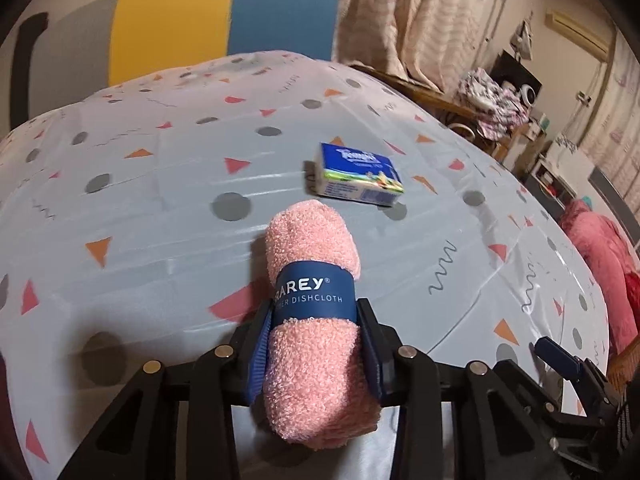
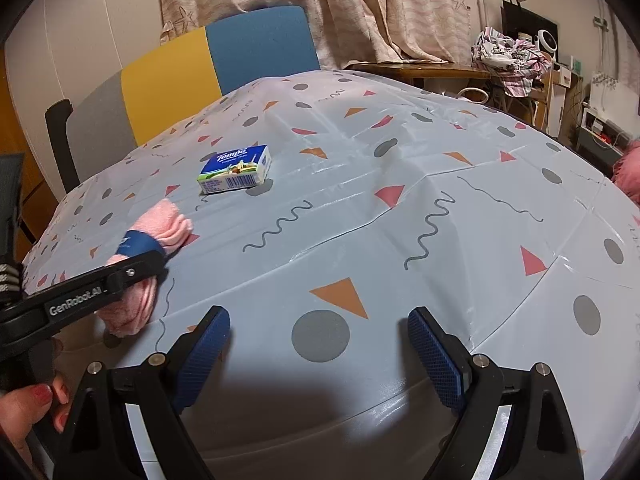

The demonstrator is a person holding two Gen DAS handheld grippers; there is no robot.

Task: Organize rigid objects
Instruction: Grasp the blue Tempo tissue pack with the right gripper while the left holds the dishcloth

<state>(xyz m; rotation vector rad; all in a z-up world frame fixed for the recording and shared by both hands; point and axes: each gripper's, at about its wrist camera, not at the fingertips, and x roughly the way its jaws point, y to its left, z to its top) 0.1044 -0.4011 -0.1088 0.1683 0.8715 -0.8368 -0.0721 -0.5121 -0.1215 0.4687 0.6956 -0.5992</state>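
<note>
Gripping the pink rolled dishcloth (image 1: 316, 300) with its navy band, your left gripper (image 1: 316, 320) sits near the tissue pack (image 1: 356, 176); your right gripper (image 2: 320, 344) gapes empty.

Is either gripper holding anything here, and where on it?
Left gripper clamps the rolled pink dishcloth by its lower half, below the blue band. Right gripper holds nothing.

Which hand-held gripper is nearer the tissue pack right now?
Left. The left hand-held gripper, clamped on the rolled pink dishcloth, sits just short of the tissue pack. The right hand-held gripper hangs open, farther back over bare tablecloth.
</note>
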